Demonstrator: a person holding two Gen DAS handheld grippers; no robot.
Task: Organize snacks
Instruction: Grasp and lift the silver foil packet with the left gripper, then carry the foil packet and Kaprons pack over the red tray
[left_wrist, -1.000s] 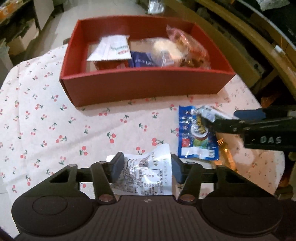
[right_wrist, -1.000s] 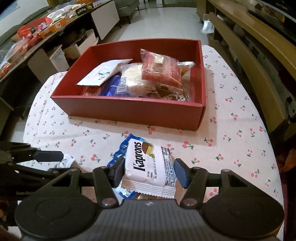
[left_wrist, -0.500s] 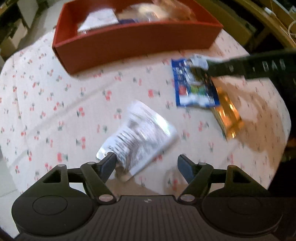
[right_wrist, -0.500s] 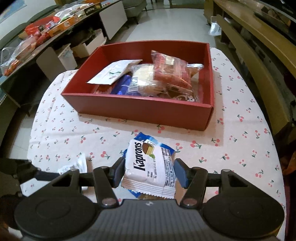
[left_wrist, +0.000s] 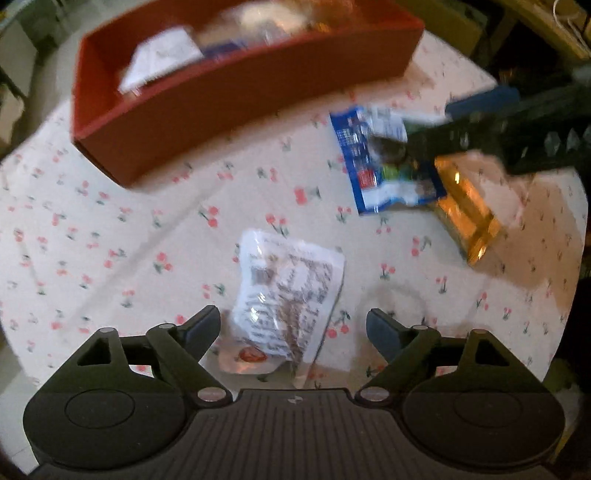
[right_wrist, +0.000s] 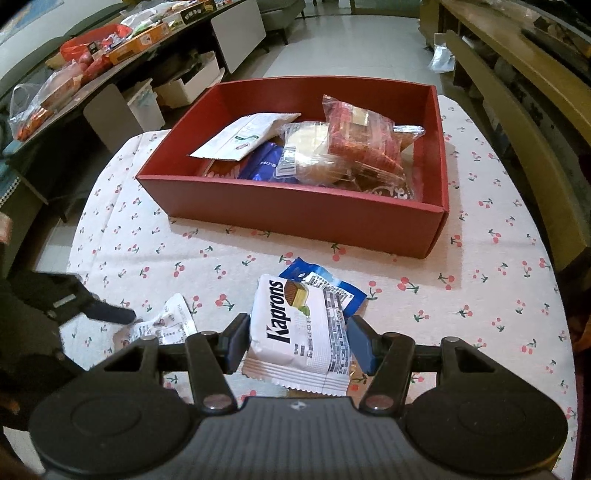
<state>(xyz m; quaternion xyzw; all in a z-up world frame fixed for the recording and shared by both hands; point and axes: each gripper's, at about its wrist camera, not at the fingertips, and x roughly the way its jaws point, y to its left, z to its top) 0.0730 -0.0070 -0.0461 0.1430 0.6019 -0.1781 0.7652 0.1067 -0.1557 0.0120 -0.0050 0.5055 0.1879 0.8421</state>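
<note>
A red box (right_wrist: 295, 218) holding several snack packets stands at the far side of the cherry-print table; it also shows in the left wrist view (left_wrist: 236, 99). My right gripper (right_wrist: 297, 341) is shut on a white Kaprons wafer packet (right_wrist: 295, 332), held above a blue packet (right_wrist: 351, 293). My left gripper (left_wrist: 293, 328) is open above a crumpled white packet (left_wrist: 288, 295) that lies loose on the cloth between its fingers. That packet also shows in the right wrist view (right_wrist: 166, 325), by the left gripper's fingertip (right_wrist: 110, 314).
A blue packet (left_wrist: 380, 166) and an orange-gold packet (left_wrist: 469, 214) lie on the table to the right, under the right gripper's arm (left_wrist: 517, 136). A low shelf with boxes and snacks (right_wrist: 110, 48) runs along the left. A wooden bench (right_wrist: 517, 110) stands to the right.
My left gripper has opened and let go of the crumpled white packet, which now lies on the cloth, and has lifted back. My right gripper has risen slightly, still holding the Kaprons packet.
</note>
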